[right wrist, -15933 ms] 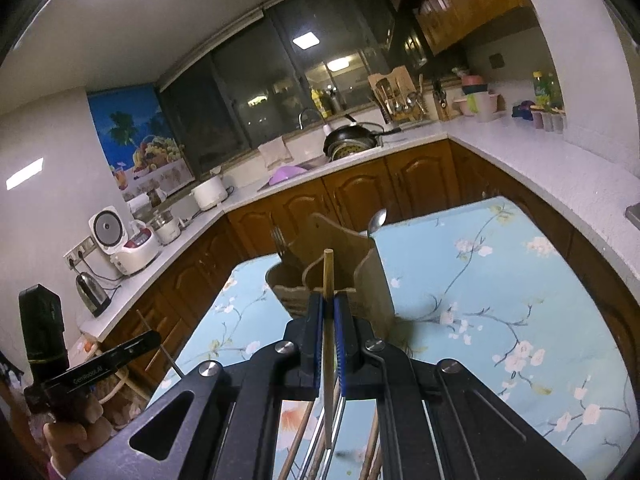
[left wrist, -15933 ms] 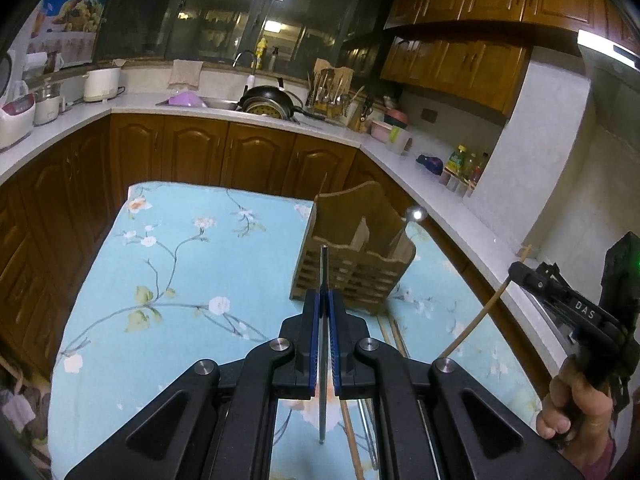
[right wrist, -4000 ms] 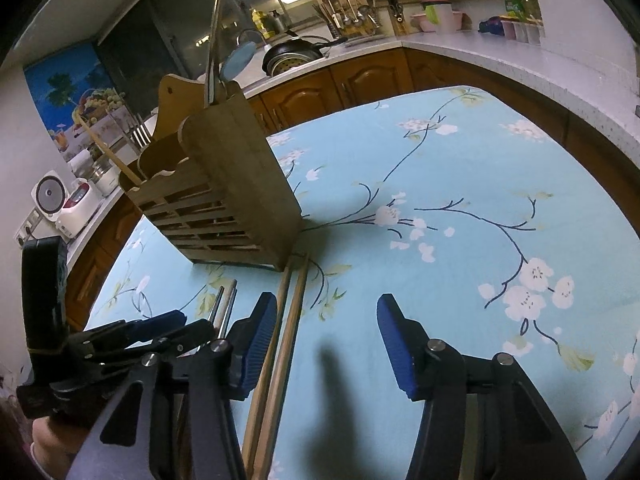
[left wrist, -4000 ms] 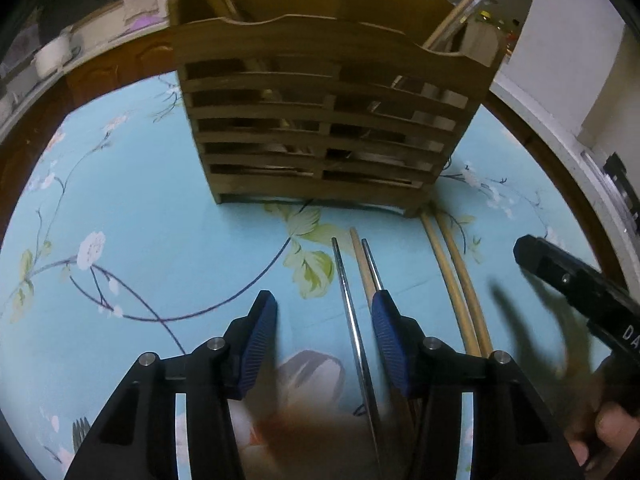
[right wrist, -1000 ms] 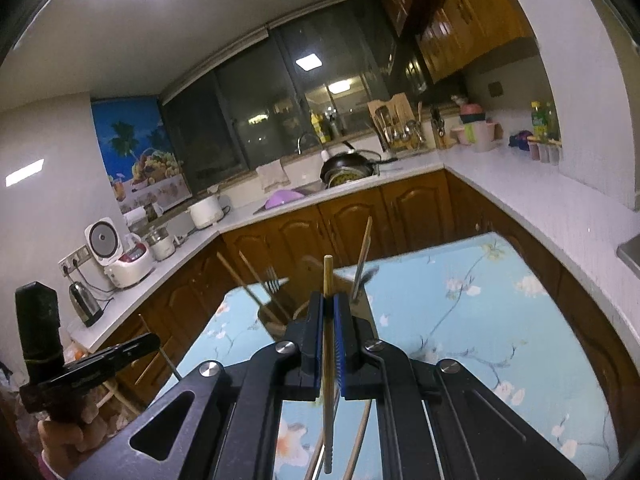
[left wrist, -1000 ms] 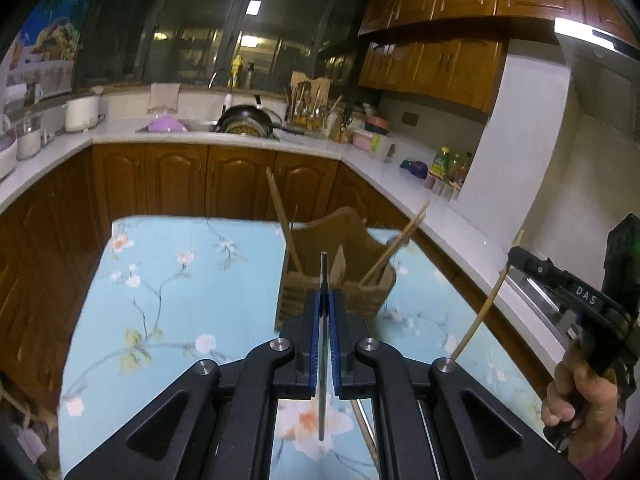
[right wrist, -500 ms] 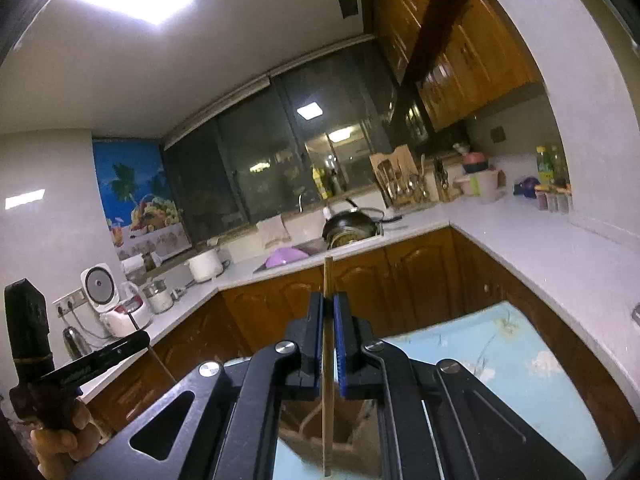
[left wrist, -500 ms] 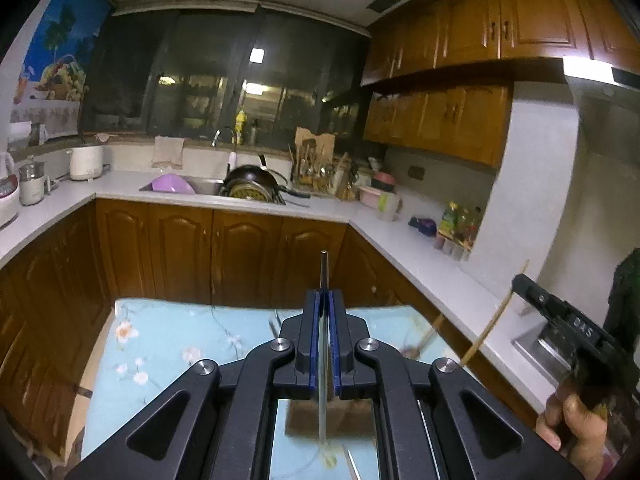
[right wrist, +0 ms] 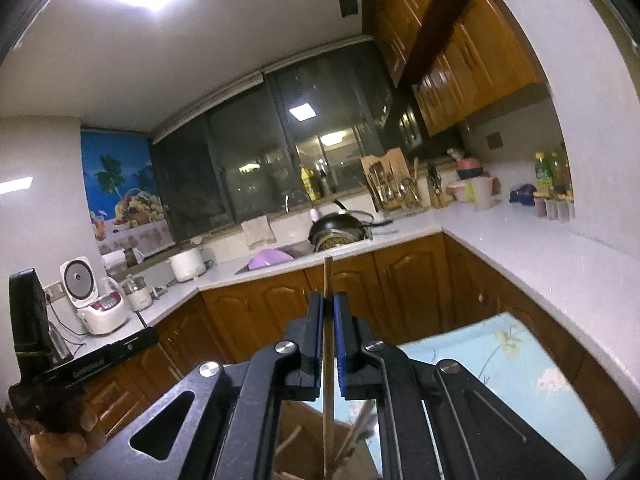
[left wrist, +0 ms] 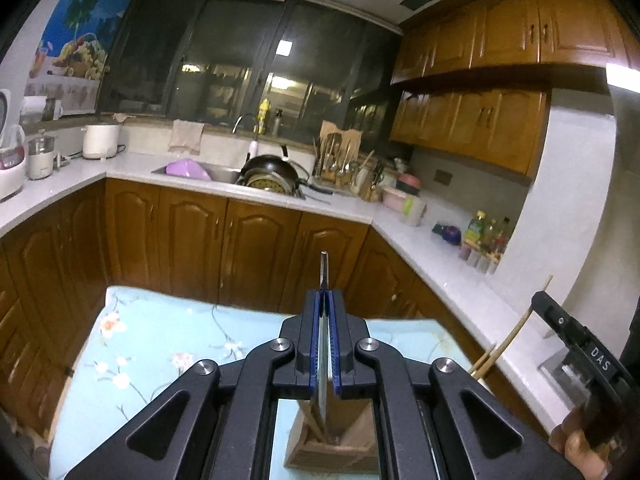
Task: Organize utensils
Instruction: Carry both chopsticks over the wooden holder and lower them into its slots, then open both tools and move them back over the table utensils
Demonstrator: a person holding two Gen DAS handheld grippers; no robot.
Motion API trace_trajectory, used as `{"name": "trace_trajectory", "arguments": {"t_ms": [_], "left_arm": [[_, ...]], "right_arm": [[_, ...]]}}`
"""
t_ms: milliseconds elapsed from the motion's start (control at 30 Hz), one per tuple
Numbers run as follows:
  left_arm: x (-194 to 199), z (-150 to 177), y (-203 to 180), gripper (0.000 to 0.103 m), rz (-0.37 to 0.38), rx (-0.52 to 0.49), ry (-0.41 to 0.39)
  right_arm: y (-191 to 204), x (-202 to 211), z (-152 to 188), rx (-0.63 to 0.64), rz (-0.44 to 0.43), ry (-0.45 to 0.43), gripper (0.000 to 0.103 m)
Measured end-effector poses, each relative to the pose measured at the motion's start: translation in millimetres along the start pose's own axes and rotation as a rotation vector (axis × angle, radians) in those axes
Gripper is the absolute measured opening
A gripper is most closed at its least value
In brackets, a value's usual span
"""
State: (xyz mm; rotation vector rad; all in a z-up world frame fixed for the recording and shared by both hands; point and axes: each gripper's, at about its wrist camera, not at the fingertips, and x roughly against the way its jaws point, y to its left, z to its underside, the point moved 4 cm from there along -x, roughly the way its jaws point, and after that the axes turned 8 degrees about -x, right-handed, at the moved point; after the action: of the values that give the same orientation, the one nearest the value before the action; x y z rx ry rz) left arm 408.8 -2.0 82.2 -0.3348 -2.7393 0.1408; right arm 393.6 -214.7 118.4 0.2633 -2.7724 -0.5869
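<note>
My left gripper [left wrist: 324,294] is shut on a thin metal chopstick [left wrist: 324,272] held upright. Its lower end hangs over an open compartment of the wooden utensil holder [left wrist: 316,454], seen below between the gripper's arms. My right gripper [right wrist: 328,296] is shut on a wooden chopstick [right wrist: 328,276], also upright, with its lower end down at the holder [right wrist: 300,420]. In the left wrist view the right gripper [left wrist: 538,300] shows at the right edge with its chopstick [left wrist: 516,332] slanting down. In the right wrist view the left gripper [right wrist: 154,334] shows at the far left.
The holder stands on a table with a blue floral cloth [left wrist: 160,344]. Brown cabinets [left wrist: 192,240] and a white L-shaped counter [left wrist: 420,248] run behind and to the right. On the counter are a sink with a wok [left wrist: 272,168], a utensil rack [left wrist: 340,152] and bottles [left wrist: 484,236].
Both grippers have moved forward over the holder, still shut on their chopsticks. The holder has slid from the middle of each view to the bottom, under the gripper arms.
</note>
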Motion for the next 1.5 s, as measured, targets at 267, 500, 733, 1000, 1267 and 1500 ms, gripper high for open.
{"name": "trace_trajectory", "arguments": {"t_ms": [267, 500, 733, 1000, 1267, 1500], "left_arm": [[-28.4, 24.3, -0.5, 0.003, -0.001, -0.009, 0.095], [-29.6, 12.8, 3.3, 0.003, 0.012, -0.016, 0.109], [-22.5, 13.0, 6.7, 0.004, 0.009, -0.012, 0.121], [-15.3, 15.2, 5.4, 0.01, 0.027, -0.008, 0.158], [29.7, 15.7, 4.3, 0.068, -0.015, 0.005, 0.086], [69.5, 53.3, 8.8, 0.082, -0.066, 0.011, 0.115]], "right_arm": [[-20.3, -12.5, 37.9, -0.038, 0.033, 0.081, 0.005], [-23.7, -13.7, 51.0, -0.027, 0.047, 0.128, 0.006], [-22.5, -13.7, 49.0, -0.035, 0.049, 0.149, 0.006], [-26.1, -11.4, 43.8, -0.086, 0.04, 0.165, 0.044], [-31.2, 29.8, 30.0, -0.123, 0.021, 0.084, 0.094], [-40.4, 64.6, 50.8, -0.118, 0.031, 0.103, 0.1]]}}
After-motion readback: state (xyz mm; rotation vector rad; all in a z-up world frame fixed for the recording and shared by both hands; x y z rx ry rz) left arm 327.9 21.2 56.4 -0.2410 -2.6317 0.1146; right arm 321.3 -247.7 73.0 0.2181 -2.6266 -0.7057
